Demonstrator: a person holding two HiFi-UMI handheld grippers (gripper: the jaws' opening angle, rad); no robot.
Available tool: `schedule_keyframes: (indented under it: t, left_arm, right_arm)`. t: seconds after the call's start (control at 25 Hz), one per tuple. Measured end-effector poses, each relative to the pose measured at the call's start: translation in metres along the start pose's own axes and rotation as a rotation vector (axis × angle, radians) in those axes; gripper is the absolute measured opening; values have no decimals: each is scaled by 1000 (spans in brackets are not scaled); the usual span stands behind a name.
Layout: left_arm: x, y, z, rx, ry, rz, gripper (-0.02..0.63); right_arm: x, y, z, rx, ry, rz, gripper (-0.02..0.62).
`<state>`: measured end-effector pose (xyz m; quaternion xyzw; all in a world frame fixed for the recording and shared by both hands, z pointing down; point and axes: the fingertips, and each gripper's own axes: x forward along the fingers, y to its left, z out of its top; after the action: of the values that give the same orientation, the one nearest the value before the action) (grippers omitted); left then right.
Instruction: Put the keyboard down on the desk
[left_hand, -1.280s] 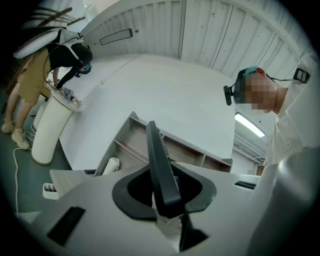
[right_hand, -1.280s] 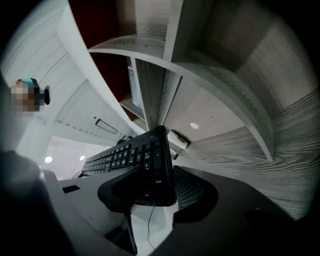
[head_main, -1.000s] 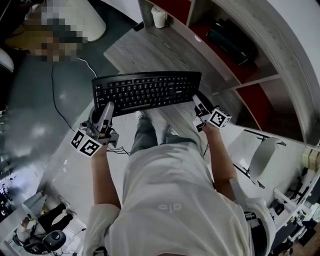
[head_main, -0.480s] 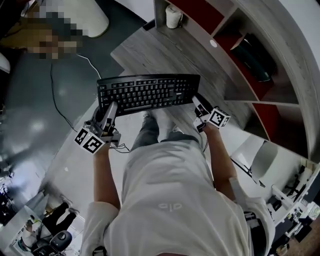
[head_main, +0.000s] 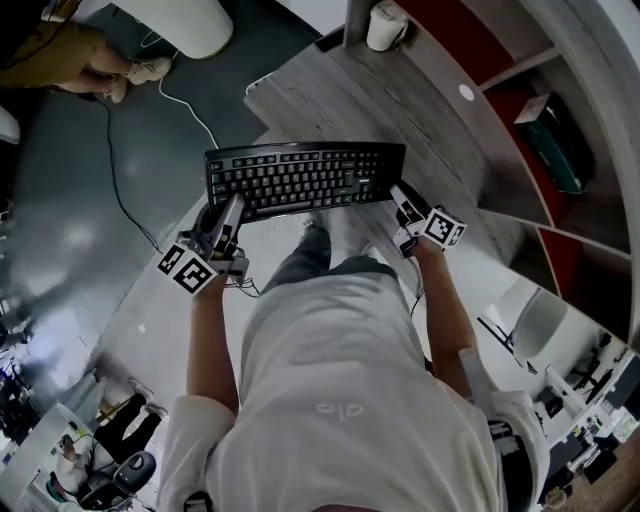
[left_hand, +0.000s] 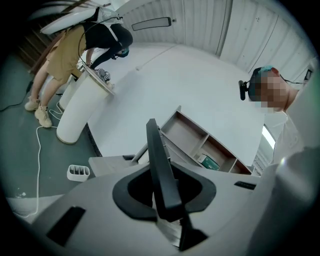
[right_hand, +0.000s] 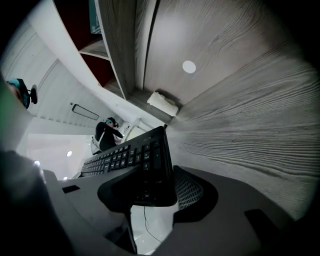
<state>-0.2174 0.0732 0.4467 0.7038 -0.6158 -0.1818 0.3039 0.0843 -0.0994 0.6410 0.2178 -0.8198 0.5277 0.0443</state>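
**Counter (head_main: 400, 110) coming up under the keyboard (head_main: 305, 178)**

Grey wood grain is now filling the space just behind the black keyboard. The keyboard is hanging level and keys up at the counter's near edge and, as far as I can judge, is not yet resting on it. A second ago it was hovering short of the wood, over the floor (head_main: 60, 220). It has since been carried forward and down.

The left hand-held gripper (head_main: 230, 208) is clamping the keyboard's left end, its jaws barely parted on the thin edge. The right hand-held gripper (head_main: 402, 198) is pinching the right end, its jaws standing wider on the thicker body.

The carry is probably nearing its end, with the last lowering and the release still remaining. Farther off, a white cup (head_main: 383, 25) is standing at the counter's far end, and a teal box (head_main: 555, 140) is sitting on the shelf at the right.
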Motion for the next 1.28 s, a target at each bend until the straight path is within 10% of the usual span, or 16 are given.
schedule_keyframes:
  t: [1.28]
  left_arm:
    - [-17, 141, -61, -275, 50, 148, 98]
  right_arm:
    - [65, -32, -28, -66, 213, -232, 206]
